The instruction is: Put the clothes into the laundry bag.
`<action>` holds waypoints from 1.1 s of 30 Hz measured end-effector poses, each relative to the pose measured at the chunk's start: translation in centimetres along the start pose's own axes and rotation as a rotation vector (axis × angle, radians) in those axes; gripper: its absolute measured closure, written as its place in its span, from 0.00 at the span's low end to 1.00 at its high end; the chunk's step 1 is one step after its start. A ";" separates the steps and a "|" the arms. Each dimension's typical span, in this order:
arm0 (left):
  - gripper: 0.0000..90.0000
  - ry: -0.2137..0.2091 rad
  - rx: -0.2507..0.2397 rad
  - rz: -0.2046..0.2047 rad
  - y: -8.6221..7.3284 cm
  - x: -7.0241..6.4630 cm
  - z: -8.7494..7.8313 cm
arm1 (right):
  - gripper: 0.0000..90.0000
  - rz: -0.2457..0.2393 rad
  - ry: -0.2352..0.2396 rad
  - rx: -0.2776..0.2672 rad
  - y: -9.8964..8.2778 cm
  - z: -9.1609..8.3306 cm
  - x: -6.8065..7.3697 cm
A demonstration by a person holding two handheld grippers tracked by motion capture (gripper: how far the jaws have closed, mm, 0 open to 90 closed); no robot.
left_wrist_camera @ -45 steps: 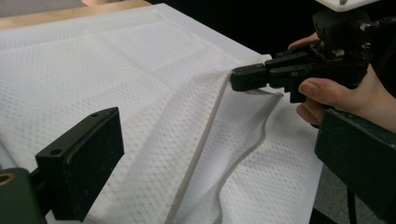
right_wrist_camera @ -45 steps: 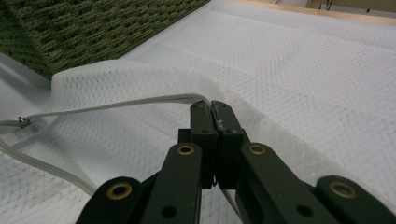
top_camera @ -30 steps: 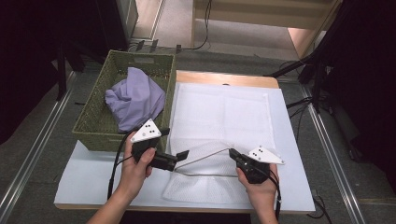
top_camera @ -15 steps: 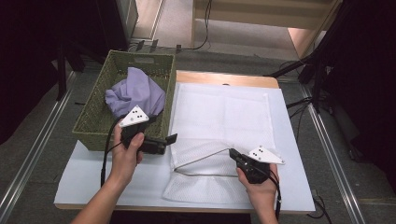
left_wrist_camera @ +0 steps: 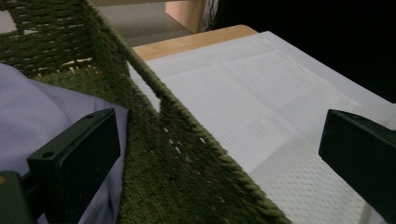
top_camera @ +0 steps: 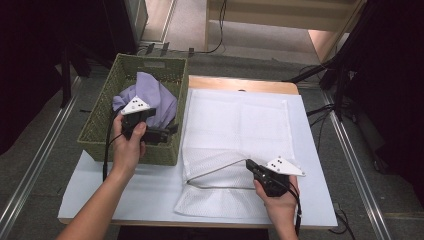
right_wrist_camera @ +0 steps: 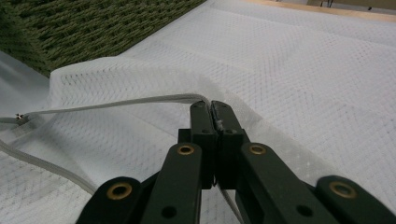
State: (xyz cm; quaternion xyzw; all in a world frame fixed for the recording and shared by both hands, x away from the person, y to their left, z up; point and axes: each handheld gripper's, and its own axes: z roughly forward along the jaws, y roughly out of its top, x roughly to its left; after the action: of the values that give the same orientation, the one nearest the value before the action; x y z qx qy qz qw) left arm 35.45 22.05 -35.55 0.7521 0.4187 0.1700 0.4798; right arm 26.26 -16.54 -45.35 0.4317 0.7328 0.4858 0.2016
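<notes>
1. A white mesh laundry bag (top_camera: 235,130) lies flat on the white desk (top_camera: 125,192), spread from the centre of the high view down to its lower middle. Its zipper edge (top_camera: 220,167) is pulled up near the bottom into an open, triangular mouth.
2. The right gripper (top_camera: 252,167) sits at the lower right of the high view, held in the person's right hand (top_camera: 280,200). In the right gripper view its black fingers (right_wrist_camera: 219,126) are pressed together, pinching the bag's pale zipper edge (right_wrist_camera: 140,100) and a fold of mesh.
3. A green woven rectangular basket (top_camera: 102,127) stands at the upper left of the high view, its right wall just beside the bag's left edge.
4. A crumpled lilac cloth (top_camera: 155,95) lies inside the basket.
5. The left gripper (top_camera: 170,132), held in the person's left hand (top_camera: 127,147), is over the basket's lower right part, pointing toward the right of the frame.
6. In the left gripper view its fingers (left_wrist_camera: 79,158) stand wide apart with nothing gripped. One is over the lilac cloth (left_wrist_camera: 28,107) at the lower left, the other is at the right edge over the mesh bag (left_wrist_camera: 261,102), and the basket's wall (left_wrist_camera: 182,158) runs between them.
</notes>
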 end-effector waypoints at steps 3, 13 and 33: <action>0.00 0.006 -0.010 -0.012 0.8 0.8 0.1 | 1.00 0.004 -0.001 0.001 0.0 0.0 0.0; 0.00 0.044 -0.025 -0.068 2.4 3.5 0.5 | 1.00 0.002 -0.001 -0.004 0.0 -0.1 -0.2; 0.00 0.096 0.060 -0.206 2.1 10.1 3.6 | 1.00 0.005 0.000 0.005 -0.1 0.0 -0.2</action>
State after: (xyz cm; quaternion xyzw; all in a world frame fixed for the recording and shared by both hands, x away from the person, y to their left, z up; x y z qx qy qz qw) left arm 44.75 27.56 -36.98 0.7101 0.5211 0.1429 0.4515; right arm 26.30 -16.71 -45.46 0.4339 0.7330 0.4844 0.1994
